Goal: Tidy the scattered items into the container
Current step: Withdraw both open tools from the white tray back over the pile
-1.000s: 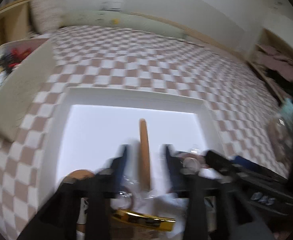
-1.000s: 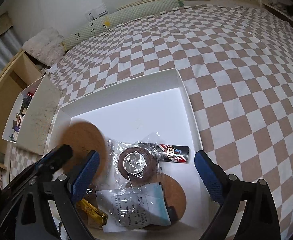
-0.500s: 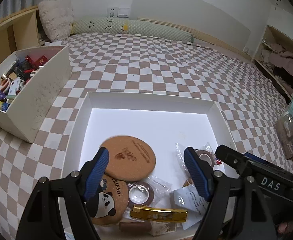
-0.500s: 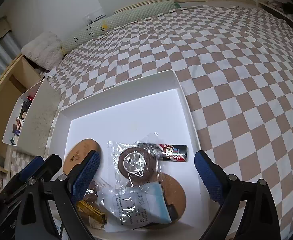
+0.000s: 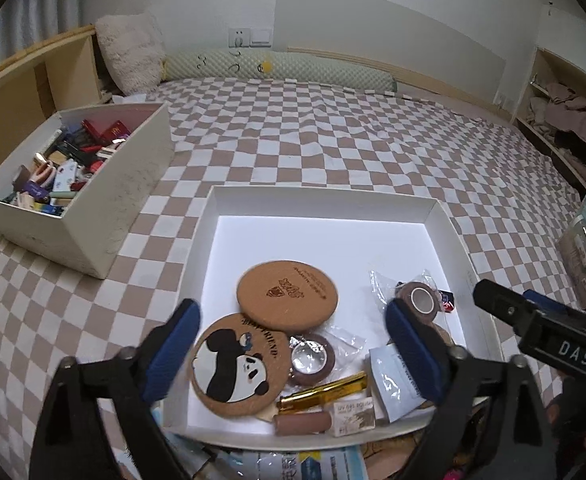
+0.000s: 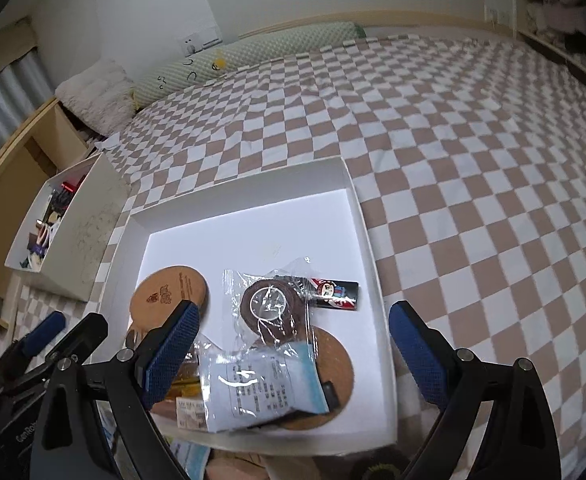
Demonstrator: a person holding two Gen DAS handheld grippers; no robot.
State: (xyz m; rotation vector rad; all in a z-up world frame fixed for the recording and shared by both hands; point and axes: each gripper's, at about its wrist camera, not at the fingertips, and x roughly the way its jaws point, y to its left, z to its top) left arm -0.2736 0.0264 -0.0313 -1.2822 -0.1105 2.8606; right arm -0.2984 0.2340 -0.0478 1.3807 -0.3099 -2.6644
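We hold both grippers over the near edge of a shallow white tray (image 5: 321, 204) on the checked bedspread (image 5: 333, 140). Our left gripper (image 5: 293, 356) has just been opening and its jaws now stand wide with nothing between them; our right gripper (image 6: 293, 348) also gapes wide and empty. In the tray's near half lie a plain cork coaster (image 5: 287, 294), overlapping a panda coaster (image 5: 239, 362), a roll of brown tape (image 5: 311, 360), a gold tube (image 5: 323, 390) and a paper packet (image 6: 261, 388). A full white box (image 5: 105, 208) sits to the tray's left.
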